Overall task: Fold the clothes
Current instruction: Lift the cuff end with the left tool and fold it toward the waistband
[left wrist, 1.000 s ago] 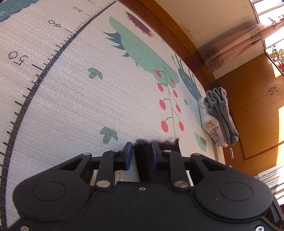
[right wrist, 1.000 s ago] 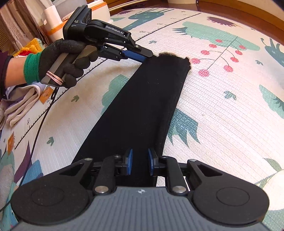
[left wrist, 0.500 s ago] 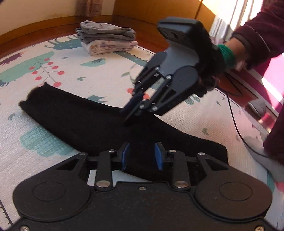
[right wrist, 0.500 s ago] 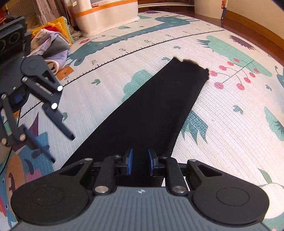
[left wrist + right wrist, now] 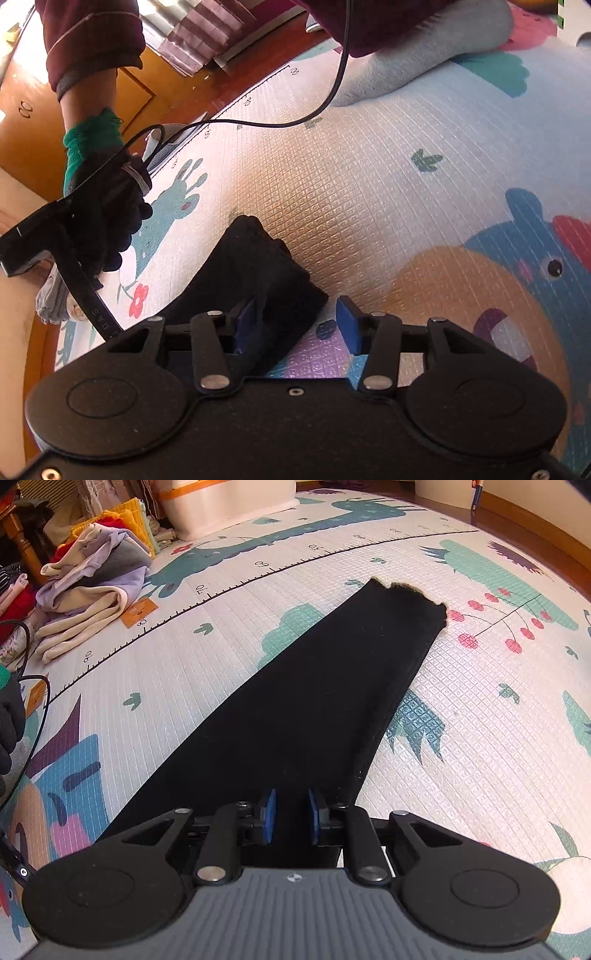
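Swung round since half a second ago: left wrist view formerly faced the folded stack and the other gripper from the front, now faces the near end of the black garment (image 5: 258, 284), with the person's sock (image 5: 413, 59) and a cable (image 5: 321, 107) beyond. Left gripper (image 5: 295, 323) spread wide, blue pads (image 5: 347, 321) well apart, nothing pinched; left pad over the cloth, right pad over bare mat (image 5: 406, 192). Garment end bunched and raised in a fold on the mat. Gloved hand (image 5: 107, 218) at left, gripping the handle of the other tool; green cuff and maroon sleeve above it.

Right wrist view: little changed from half a second ago. Right gripper (image 5: 291, 821) narrow, pads close on the near edge of the black garment (image 5: 314, 709), cloth between them. Garment laid flat as a long strip, running away to a ragged far end beside the red cherry print. Heap of unfolded clothes (image 5: 92, 587) at upper left, well apart from the strip. White tub (image 5: 229, 506) behind the heap. Ruler markings printed across the mat (image 5: 498, 757).
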A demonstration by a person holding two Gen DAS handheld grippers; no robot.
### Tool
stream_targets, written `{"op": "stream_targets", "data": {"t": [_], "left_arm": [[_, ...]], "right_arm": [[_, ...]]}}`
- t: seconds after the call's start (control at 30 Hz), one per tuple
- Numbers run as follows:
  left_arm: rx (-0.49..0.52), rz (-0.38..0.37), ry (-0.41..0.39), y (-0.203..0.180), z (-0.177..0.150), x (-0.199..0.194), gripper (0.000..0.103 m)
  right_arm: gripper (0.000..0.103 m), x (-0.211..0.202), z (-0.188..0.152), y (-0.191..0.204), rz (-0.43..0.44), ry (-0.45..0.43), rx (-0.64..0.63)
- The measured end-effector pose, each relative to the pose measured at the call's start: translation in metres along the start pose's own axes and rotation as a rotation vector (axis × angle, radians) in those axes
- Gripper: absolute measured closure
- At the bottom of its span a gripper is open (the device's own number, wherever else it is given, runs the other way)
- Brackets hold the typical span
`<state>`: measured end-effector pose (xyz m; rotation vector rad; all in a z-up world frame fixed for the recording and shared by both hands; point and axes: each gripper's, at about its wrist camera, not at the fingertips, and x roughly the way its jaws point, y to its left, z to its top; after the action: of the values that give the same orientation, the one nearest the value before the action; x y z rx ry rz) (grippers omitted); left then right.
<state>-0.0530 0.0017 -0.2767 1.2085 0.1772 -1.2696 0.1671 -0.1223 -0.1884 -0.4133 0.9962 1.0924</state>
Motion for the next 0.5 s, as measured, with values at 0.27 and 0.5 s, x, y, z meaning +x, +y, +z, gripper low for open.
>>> {"op": "stream_targets", "data": {"t": [0.27,0.5], "left_arm": [[0.225,0.033,0.001,-0.010,0.002,0.000,0.057],[0.232,0.069,0.025,-0.018,0.003,0.000,0.084]], "right_arm": [[0.084,0.000,0.000,-0.003,0.015,-0.008,0.006],[0.084,0.001,0.002,-0.005,0.024,0.001,0.018]]}}
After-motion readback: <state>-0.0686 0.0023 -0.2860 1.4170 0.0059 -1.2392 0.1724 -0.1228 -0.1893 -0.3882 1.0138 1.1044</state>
